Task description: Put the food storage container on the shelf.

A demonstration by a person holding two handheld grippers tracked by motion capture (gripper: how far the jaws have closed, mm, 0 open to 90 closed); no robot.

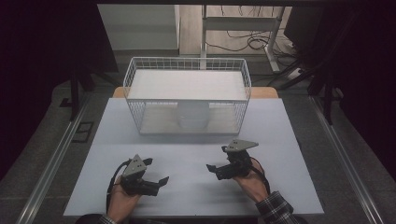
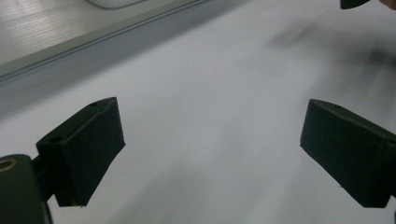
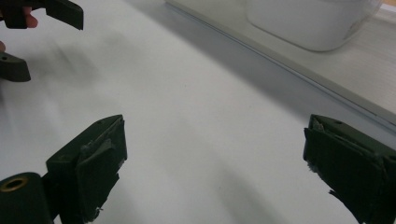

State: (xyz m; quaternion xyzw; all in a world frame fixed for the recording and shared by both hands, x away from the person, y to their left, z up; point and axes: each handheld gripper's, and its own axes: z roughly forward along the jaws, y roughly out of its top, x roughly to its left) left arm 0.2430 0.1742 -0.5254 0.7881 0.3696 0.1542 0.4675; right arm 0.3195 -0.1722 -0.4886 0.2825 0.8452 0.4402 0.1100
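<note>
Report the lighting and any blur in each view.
High view: dark corners, the white table evenly lit, wire basket sharp. Left gripper view: streaky smear on the table at upper right, jaws crisp. Right gripper view: left gripper soft at the top left, white container slightly hazy.

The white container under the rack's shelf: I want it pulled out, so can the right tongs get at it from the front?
Probably yes. The white container sits under the wire rack's shelf, whose front looks open, and bare table lies between it and the open right tongs. Wires across that front may be too fine to see.
</note>
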